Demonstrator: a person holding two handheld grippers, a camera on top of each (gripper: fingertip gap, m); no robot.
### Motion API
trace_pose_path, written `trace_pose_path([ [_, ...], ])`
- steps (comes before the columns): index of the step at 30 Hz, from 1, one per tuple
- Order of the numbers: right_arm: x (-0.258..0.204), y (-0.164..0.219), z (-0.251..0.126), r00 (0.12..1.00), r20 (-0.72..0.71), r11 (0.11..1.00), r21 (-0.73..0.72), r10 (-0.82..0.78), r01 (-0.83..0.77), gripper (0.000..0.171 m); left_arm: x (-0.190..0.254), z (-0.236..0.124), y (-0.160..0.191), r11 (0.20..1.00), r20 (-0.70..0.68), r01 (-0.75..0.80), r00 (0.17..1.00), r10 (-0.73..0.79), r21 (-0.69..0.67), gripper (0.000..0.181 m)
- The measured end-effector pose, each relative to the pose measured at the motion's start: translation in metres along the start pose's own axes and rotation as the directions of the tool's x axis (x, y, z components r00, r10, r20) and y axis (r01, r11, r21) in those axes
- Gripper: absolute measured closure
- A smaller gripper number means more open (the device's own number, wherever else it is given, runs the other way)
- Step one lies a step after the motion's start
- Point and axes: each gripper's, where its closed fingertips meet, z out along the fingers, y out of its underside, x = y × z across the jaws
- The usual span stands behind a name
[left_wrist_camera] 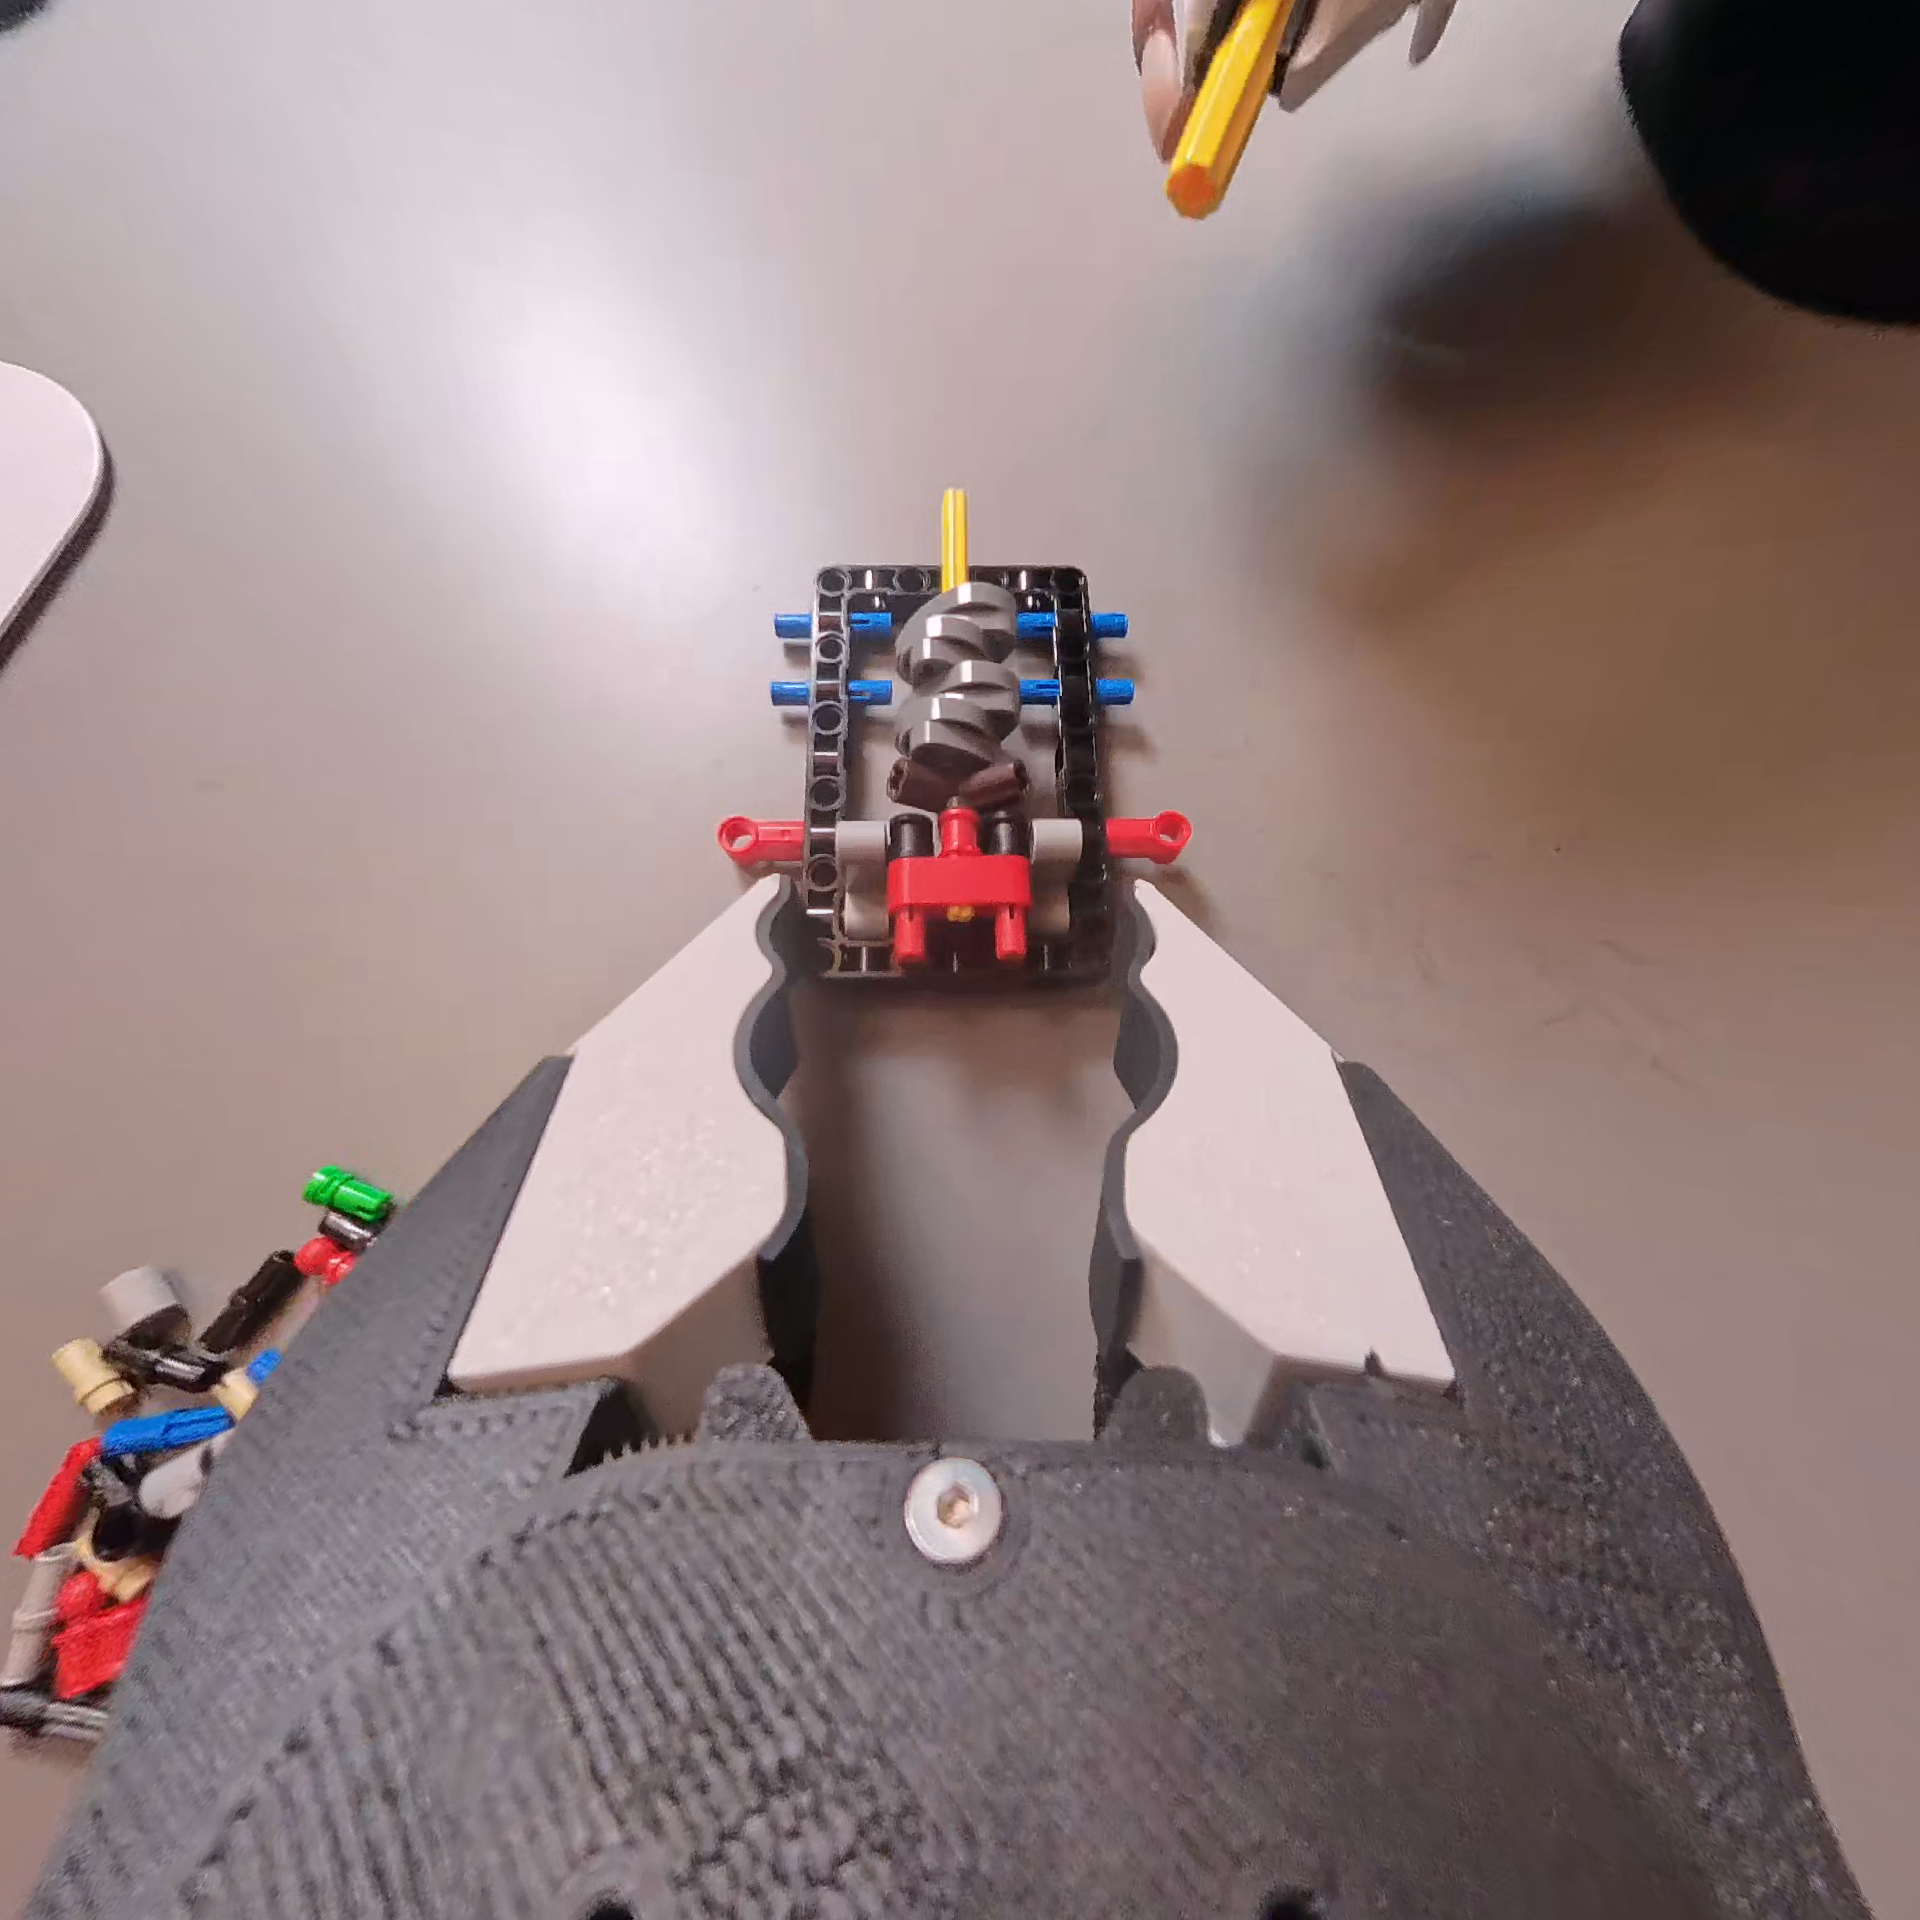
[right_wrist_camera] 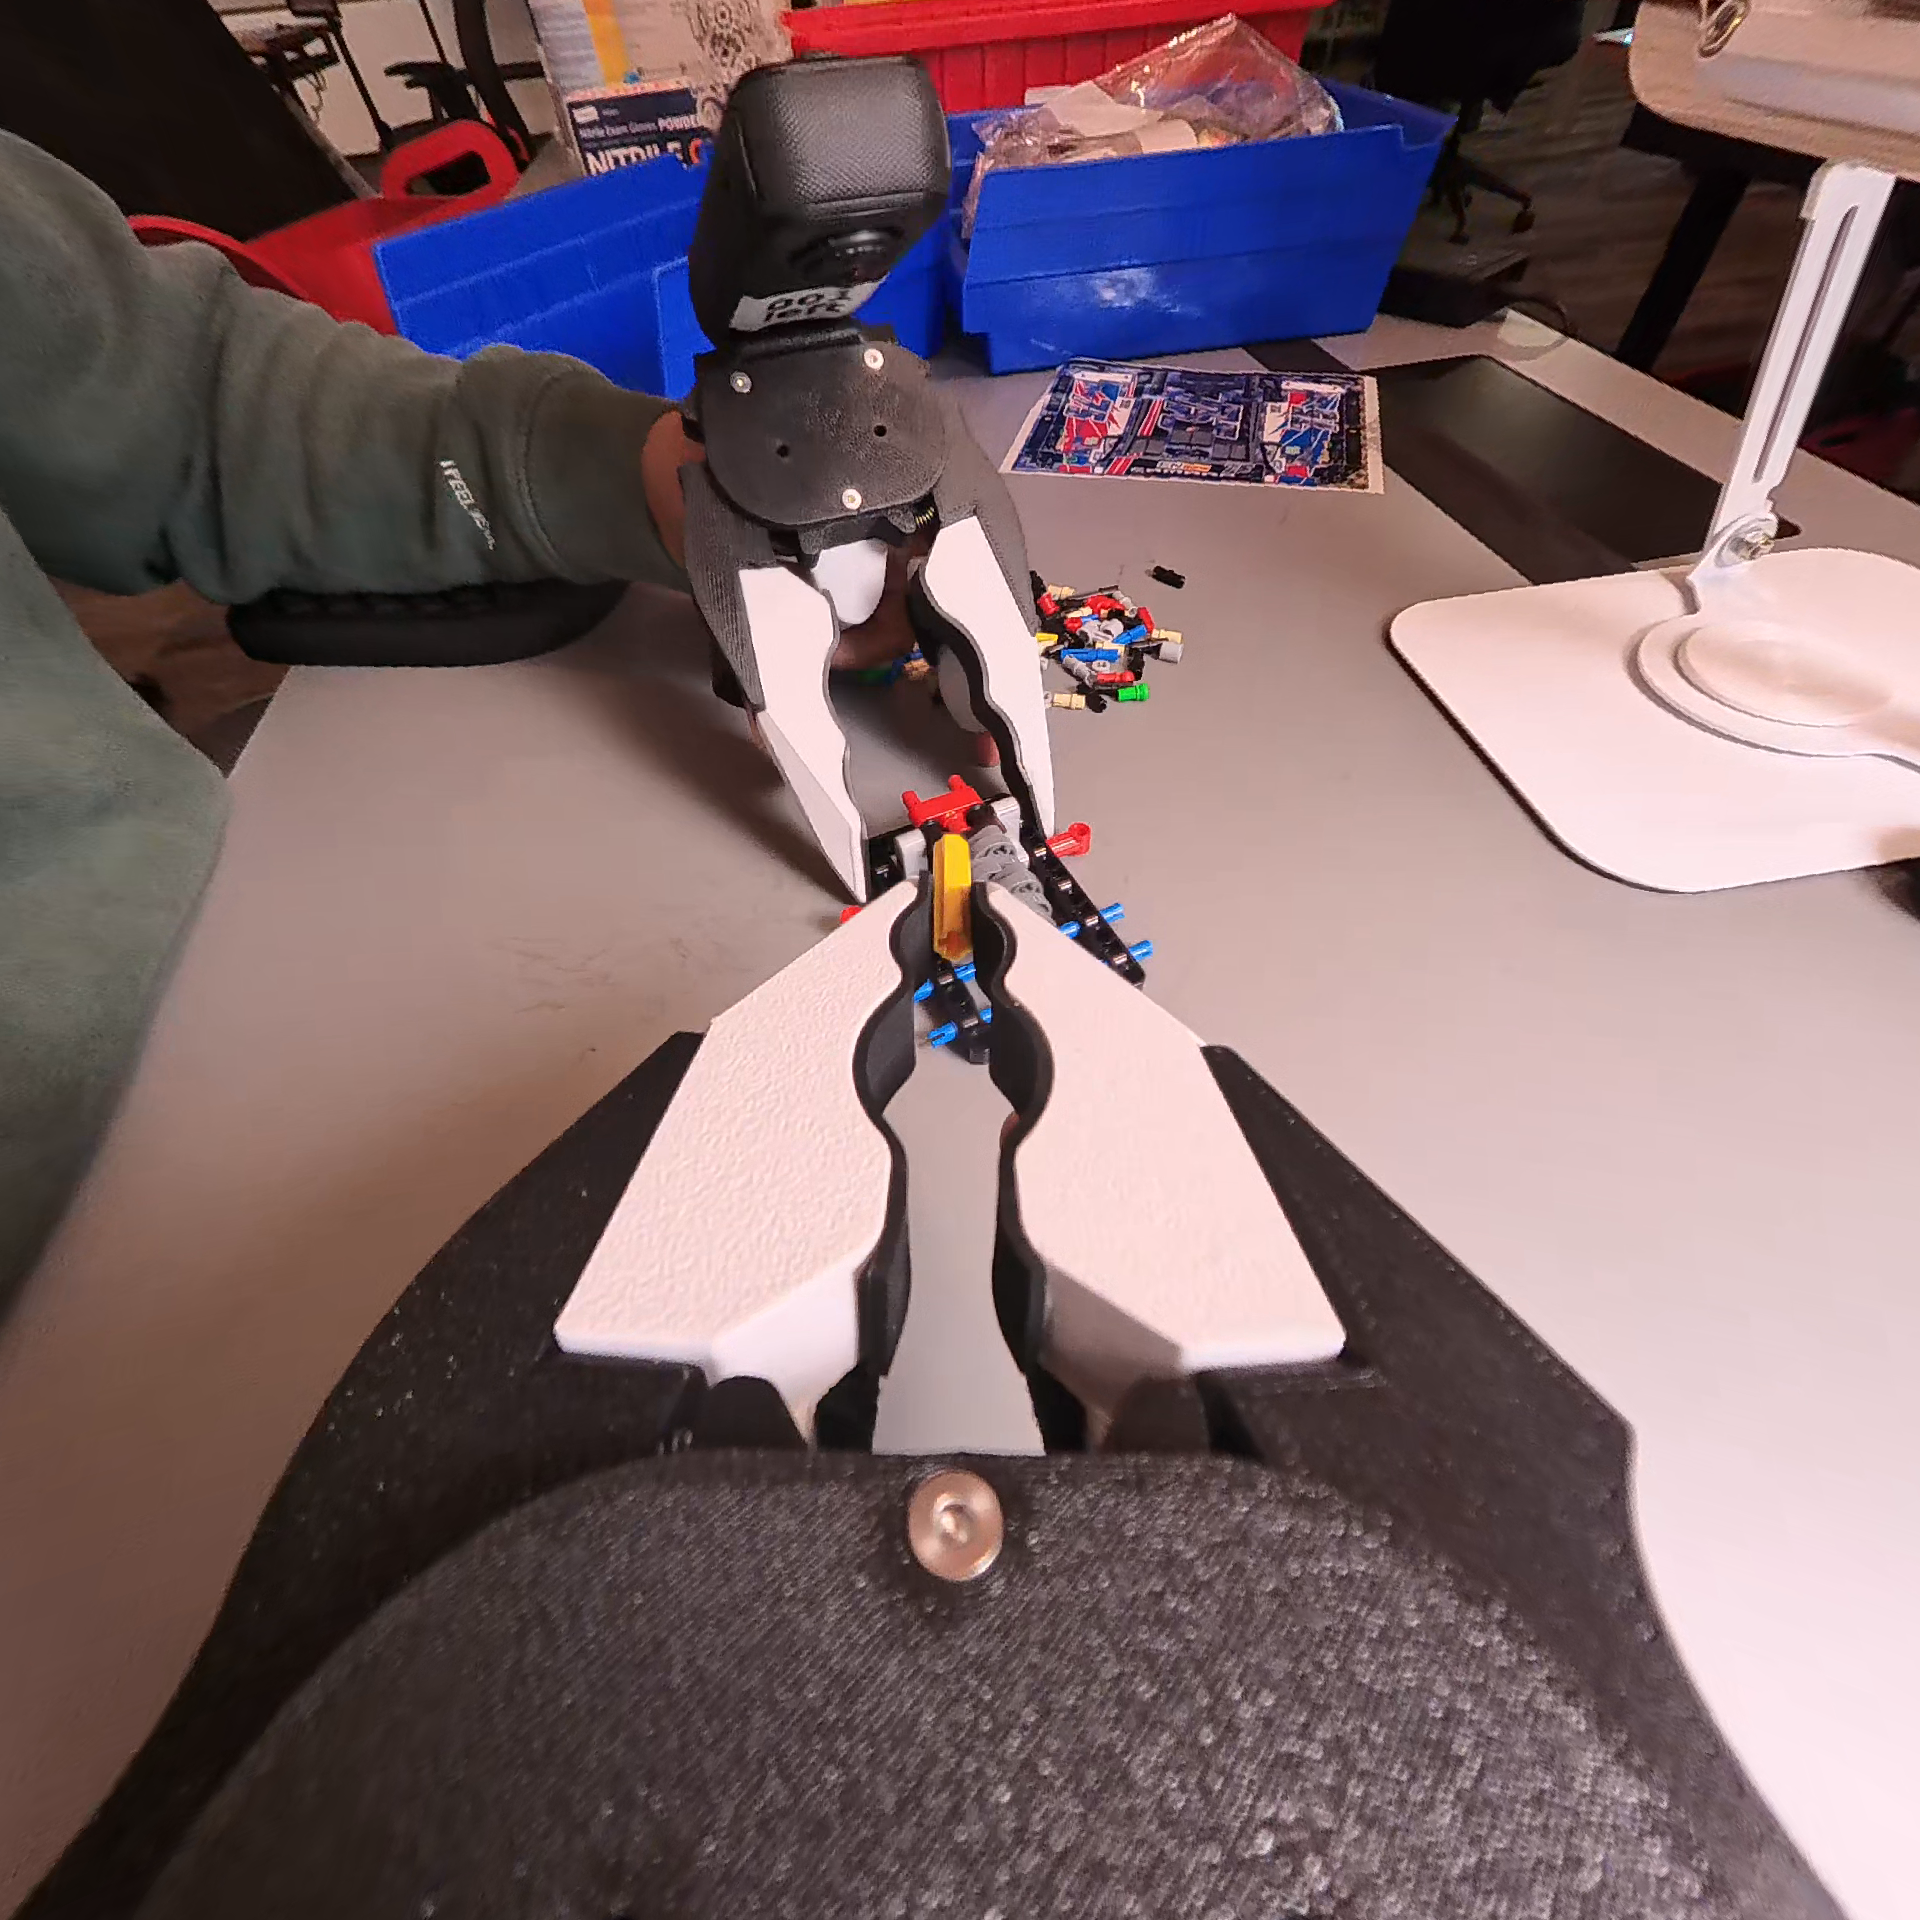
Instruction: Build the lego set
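Note:
The lego build is a black rectangular frame [left_wrist_camera: 1081, 727] lying flat on the table. It holds grey cam pieces [left_wrist_camera: 961, 675], blue pins, red parts at the near end and a thin yellow axle [left_wrist_camera: 954, 530] sticking out of the far end. My left gripper [left_wrist_camera: 956, 904] clamps the frame's near end between its fingertips. It also shows in the right wrist view [right_wrist_camera: 948, 847]. My right gripper [right_wrist_camera: 948, 894] is shut on a separate yellow axle [right_wrist_camera: 951, 899] and holds it above the frame [right_wrist_camera: 1101, 925]. In the left wrist view that gripper [left_wrist_camera: 1216, 62] and axle [left_wrist_camera: 1221, 114] sit high at the far right.
A pile of loose small pieces [right_wrist_camera: 1101, 644] lies behind the left gripper, at the lower left in the left wrist view [left_wrist_camera: 135, 1455]. A white stand base [right_wrist_camera: 1662, 707] sits at the right. An instruction sheet [right_wrist_camera: 1195, 426] and blue bins [right_wrist_camera: 1195, 239] are at the back. My hands' fingertips stand some 11 cm from each other.

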Motion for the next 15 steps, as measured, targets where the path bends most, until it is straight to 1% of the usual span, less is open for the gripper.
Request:
trace_pose_path([
  [1, 0.000, -0.001, -0.001, 1.000, 0.001, 1.000, 0.004, 0.004, -0.004, 0.166, 0.001, -0.002, -0.002, 1.000, -0.017, 0.024, 1.000, -0.023, 0.020, 0.121],
  [6, 0.001, -0.005, -0.005, 1.000, 0.001, 1.000, 0.027, 0.013, -0.013, 0.166, 0.007, -0.012, -0.013, 0.979, -0.138, 0.160, 0.980, -0.143, 0.127, 0.122],
  [12, 0.000, -0.012, -0.011, 0.999, 0.027, 0.997, 0.063, 0.037, -0.039, 0.166, 0.011, -0.025, -0.030, 0.921, -0.287, 0.319, 0.925, -0.250, 0.226, 0.123],
  [13, 0.000, -0.011, -0.011, 0.999, 0.028, 0.997, 0.060, 0.039, -0.041, 0.166, 0.011, -0.027, -0.032, 0.907, -0.314, 0.348, 0.911, -0.267, 0.238, 0.134],
  [15, -0.001, -0.008, -0.010, 0.998, 0.039, 0.998, 0.049, 0.045, -0.047, 0.166, 0.008, -0.031, -0.035, 0.875, -0.342, 0.412, 0.885, -0.316, 0.256, 0.143],
])
